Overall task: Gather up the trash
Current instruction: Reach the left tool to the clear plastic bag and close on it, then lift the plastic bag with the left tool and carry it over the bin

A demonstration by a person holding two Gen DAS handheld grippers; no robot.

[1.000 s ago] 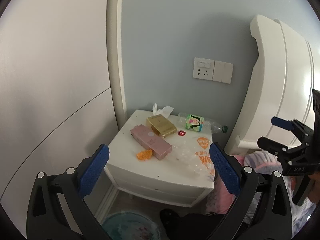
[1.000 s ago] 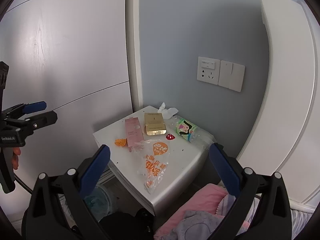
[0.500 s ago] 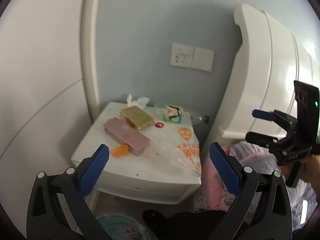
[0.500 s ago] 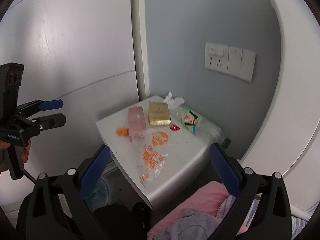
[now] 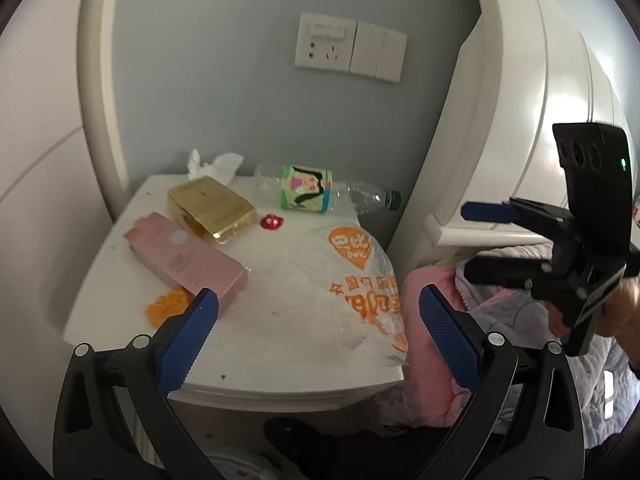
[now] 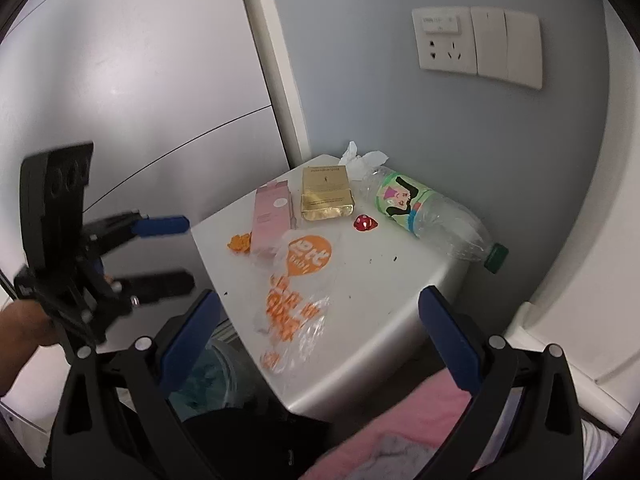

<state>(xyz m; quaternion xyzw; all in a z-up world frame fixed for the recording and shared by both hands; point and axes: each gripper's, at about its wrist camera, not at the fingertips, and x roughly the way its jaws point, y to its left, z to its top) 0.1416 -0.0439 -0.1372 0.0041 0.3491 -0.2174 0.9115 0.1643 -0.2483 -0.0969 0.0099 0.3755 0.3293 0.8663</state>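
Trash lies on a white nightstand (image 5: 256, 352) (image 6: 372, 300): a clear plastic bag with orange print (image 5: 356, 280) (image 6: 296, 284), a pink box (image 5: 184, 260) (image 6: 272, 216), a gold box (image 5: 212, 208) (image 6: 326, 192), a crushed plastic bottle with a green label (image 5: 312, 192) (image 6: 420, 208), a white tissue (image 5: 212, 164) (image 6: 360, 158), an orange scrap (image 5: 168, 306) (image 6: 240, 242) and a small red wrapper (image 5: 272, 222) (image 6: 365, 222). My left gripper (image 5: 316, 332) (image 6: 164, 252) is open and empty in front of the nightstand. My right gripper (image 6: 320, 336) (image 5: 480, 240) is open and empty.
A trash bin with a bluish liner (image 6: 212, 376) (image 5: 236, 468) stands on the floor below the nightstand's front. A white headboard (image 5: 520, 120) and pink bedding (image 5: 432, 320) are to the right. A wall socket (image 5: 348, 46) is on the blue wall behind.
Both grippers have moved closer to the nightstand, so the trash appears larger. Both stay open and empty.
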